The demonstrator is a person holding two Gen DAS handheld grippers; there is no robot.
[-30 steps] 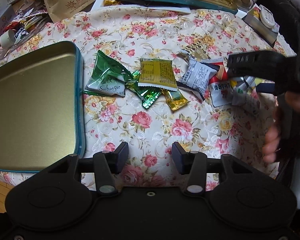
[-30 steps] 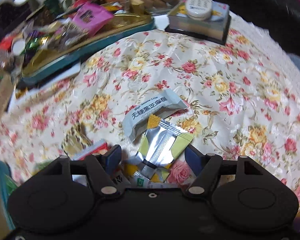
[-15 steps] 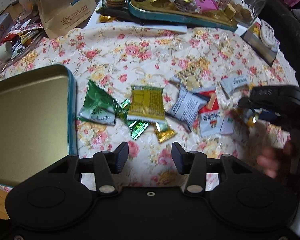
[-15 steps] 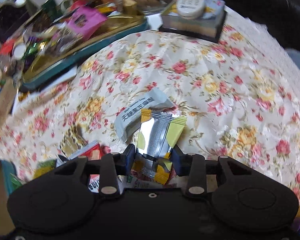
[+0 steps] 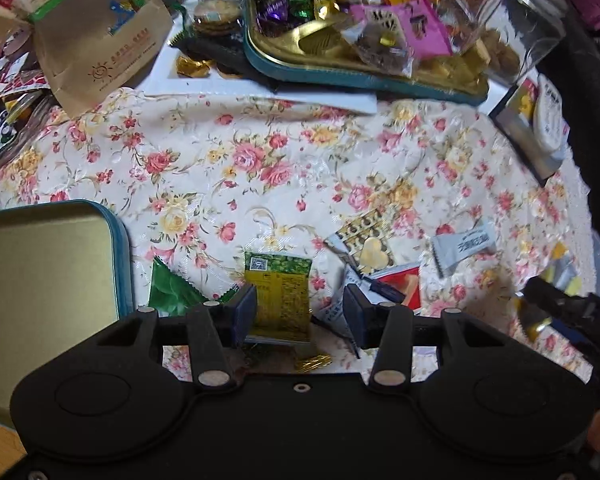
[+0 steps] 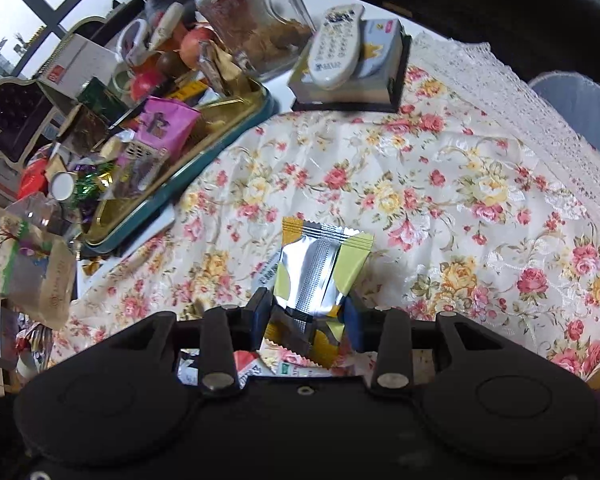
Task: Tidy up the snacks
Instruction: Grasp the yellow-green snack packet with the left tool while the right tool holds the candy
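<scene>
My right gripper (image 6: 306, 312) is shut on a silver and yellow-green snack packet (image 6: 316, 272) and holds it above the floral tablecloth (image 6: 440, 200). My left gripper (image 5: 300, 312) is open, with a yellow and green snack packet (image 5: 278, 292) lying between its fingers on the cloth. A green packet (image 5: 172, 292) lies to its left. A gold heart packet (image 5: 366, 246), a red and white packet (image 5: 400, 284) and a grey packet (image 5: 462, 246) lie to its right. An empty gold tin with a teal rim (image 5: 122, 256) sits at the left. The right gripper (image 5: 556, 300) shows at the right edge.
A teal-rimmed tray (image 5: 360, 78) full of sweets stands at the back, also in the right wrist view (image 6: 204, 160). A brown paper bag (image 5: 100, 48) and a glass jar (image 5: 512, 32) flank it. A remote control (image 6: 334, 48) rests on a box at the back right.
My right gripper closed on the silver packet and lifted it off the cloth. My left gripper moved forward and down, so the yellow and green packet now lies between its open fingers.
</scene>
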